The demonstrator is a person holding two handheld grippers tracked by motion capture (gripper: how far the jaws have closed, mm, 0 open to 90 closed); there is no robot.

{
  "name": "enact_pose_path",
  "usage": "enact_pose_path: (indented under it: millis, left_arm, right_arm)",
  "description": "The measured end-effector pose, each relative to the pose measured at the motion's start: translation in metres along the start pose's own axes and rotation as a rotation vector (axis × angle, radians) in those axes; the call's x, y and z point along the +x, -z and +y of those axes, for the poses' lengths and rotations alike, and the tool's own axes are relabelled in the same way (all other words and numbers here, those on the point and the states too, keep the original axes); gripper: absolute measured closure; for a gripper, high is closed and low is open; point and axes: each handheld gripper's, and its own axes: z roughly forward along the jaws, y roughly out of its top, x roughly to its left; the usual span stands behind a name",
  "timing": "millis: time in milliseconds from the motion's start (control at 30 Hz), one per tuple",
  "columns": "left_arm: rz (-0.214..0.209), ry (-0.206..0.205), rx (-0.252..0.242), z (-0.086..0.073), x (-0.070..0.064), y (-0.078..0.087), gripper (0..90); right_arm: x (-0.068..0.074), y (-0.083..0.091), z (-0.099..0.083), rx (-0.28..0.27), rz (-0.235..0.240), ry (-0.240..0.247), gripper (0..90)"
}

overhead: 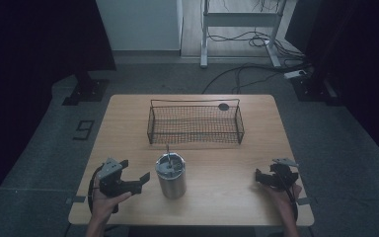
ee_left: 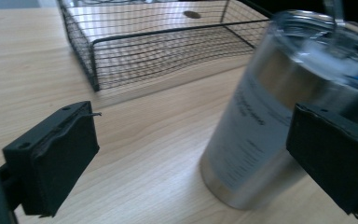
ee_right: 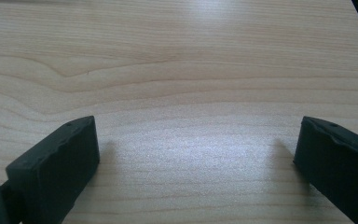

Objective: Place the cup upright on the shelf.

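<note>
Grey carpeted floor surrounds a pale wooden bench (overhead: 217,197), on which a wire basket (overhead: 195,123) stands toward the far edge and a steel tumbler (overhead: 171,175) stands upright near the front, a thin utensil (overhead: 168,150) rising from its mouth. Left hand-held gripper (overhead: 140,178), jaws wide apart, sits just beside the tumbler on its left; in the left gripper view the tumbler (ee_left: 279,121) lies ahead and to the right, partly behind the right-hand jaw but not between the two. Right hand-held gripper (overhead: 258,177), jaws likewise apart over bare wood, rests well apart from it. Judged from this layout, the left hand is nearer, and the tumbler's vertical long axis suits a sideways grasp.
</note>
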Motion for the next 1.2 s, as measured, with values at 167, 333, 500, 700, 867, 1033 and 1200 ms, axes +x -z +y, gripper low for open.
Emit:
enact_pose_path:
  millis: [167,333,500,700,867,1033,1200]
  left_arm:
    - [-0.019,-0.041,0.014,0.000,-0.009,-0.004,0.4]
    - [-0.037,-0.058,0.025,0.001,-0.016,-0.007,0.1]
    - [-0.061,-0.080,0.035,0.001,-0.024,-0.011,0.0]
    - [-0.088,-0.098,0.038,0.000,-0.032,-0.017,0.0]
    - [-0.102,-0.115,0.045,-0.001,-0.042,-0.022,0.0]
    - [-0.113,-0.119,0.060,-0.002,-0.048,-0.029,0.0]
    - [-0.114,-0.118,0.070,-0.005,-0.056,-0.039,0.0]
  right_arm:
    - [0.000,0.000,0.000,0.000,0.000,0.000,0.0]
    - [0.000,0.000,0.000,0.000,0.000,0.000,0.0]
    - [0.000,0.000,0.000,-0.002,-0.001,0.001,0.0]
    - [0.000,0.000,0.000,-0.003,-0.002,-0.001,0.1]
    - [0.000,0.000,0.000,-0.003,-0.002,-0.001,0.0]
    - [0.000,0.000,0.000,-0.003,-0.002,-0.002,0.0]
    - [0.000,0.000,0.000,-0.002,-0.003,-0.002,0.2]
